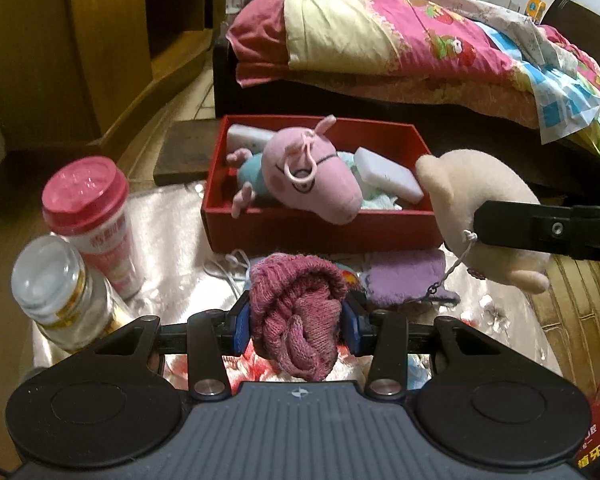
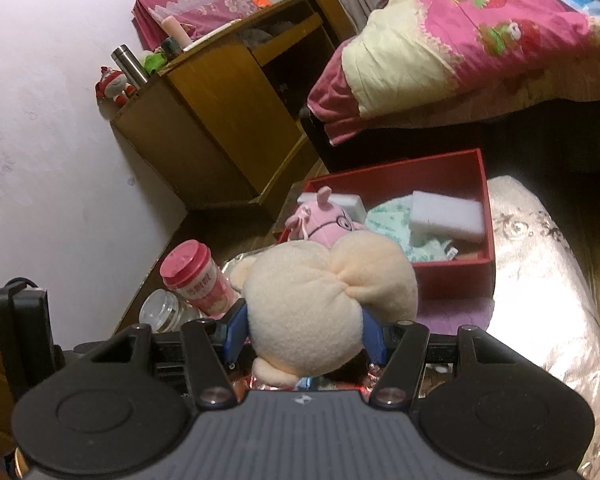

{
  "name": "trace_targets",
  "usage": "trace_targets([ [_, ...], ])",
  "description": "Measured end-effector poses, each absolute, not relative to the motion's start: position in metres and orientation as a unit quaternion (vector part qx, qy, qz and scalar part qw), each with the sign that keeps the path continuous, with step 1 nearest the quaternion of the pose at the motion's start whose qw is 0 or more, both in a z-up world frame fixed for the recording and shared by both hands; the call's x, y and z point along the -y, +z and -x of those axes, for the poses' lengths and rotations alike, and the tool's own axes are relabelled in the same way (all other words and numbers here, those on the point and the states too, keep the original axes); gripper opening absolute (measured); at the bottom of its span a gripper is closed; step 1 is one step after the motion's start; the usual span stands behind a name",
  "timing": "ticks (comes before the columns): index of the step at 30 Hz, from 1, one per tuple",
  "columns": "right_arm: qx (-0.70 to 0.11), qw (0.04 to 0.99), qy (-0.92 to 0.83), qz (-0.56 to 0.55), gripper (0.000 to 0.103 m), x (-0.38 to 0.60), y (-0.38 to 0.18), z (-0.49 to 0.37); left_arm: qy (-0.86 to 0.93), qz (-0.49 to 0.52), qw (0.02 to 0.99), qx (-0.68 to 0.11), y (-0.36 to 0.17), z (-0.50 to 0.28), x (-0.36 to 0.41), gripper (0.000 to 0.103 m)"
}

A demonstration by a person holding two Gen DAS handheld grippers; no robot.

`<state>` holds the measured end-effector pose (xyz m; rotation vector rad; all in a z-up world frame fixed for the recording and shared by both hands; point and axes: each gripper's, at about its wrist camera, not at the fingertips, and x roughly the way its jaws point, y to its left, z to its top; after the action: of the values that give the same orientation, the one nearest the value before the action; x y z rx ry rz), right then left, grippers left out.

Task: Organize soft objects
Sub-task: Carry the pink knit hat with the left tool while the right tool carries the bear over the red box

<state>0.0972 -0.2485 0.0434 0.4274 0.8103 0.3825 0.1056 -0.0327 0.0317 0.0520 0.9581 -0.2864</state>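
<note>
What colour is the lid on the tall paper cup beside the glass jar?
Pink, a domed plastic lid on the tall paper cup; clearest in the left wrist view.

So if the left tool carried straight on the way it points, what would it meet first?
Probably the purple cloth on the shiny table cover, just short of the red box. The left tool is clamped on a pink knitted sock, which hides part of that line, so depth is uncertain.

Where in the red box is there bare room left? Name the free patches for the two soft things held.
Red box: bare floor only along the far wall, behind the white foam block. The pink pig plush crowds the left and front; green cloth fills the middle. Outside it, the silver cover lies bare to the box's right.
</note>
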Motion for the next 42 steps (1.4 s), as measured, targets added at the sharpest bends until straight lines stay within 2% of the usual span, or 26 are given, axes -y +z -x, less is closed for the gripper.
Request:
trace_targets([
  [17,-0.359,0.895,0.171,-0.202,0.034,0.251,0.062,-0.117,-0.135,-0.042,0.887,-0.439,0.041,-0.133,0.041,0.044],
  [42,-0.369,0.906,0.120,-0.168,0.034,0.263,0.043,-0.204,-0.100,-0.067,0.890,-0.440,0.038,-0.235,0.070,0.044],
])
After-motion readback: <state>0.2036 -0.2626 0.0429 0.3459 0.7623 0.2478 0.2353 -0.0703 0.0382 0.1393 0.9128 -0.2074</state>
